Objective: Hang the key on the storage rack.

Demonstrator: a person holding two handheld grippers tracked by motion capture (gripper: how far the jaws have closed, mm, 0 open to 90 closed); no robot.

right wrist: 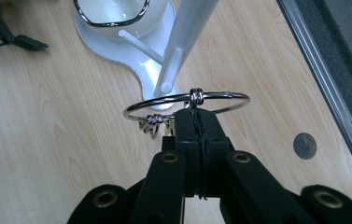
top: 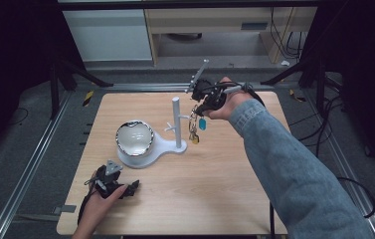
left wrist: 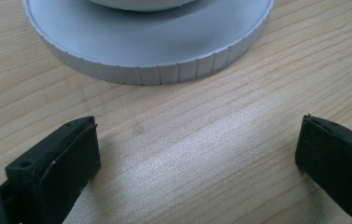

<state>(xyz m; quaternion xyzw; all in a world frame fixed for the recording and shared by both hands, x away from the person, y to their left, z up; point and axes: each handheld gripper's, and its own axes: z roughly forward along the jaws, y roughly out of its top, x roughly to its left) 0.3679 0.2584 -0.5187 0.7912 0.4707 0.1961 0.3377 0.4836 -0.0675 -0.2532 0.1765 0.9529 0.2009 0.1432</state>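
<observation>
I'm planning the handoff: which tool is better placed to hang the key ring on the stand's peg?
Right. The right tool is shut on the key ring, held beside the stand's post near a peg. The left tool rests open on the table, by the base.

A light wooden table (top: 210,189) with a pale grain holds the things. On it sits a flat white plastic stand (top: 162,145) with a tall white post and small pegs. A round shiny silver bowl (top: 134,138) rests on the wide end of the stand.
</observation>
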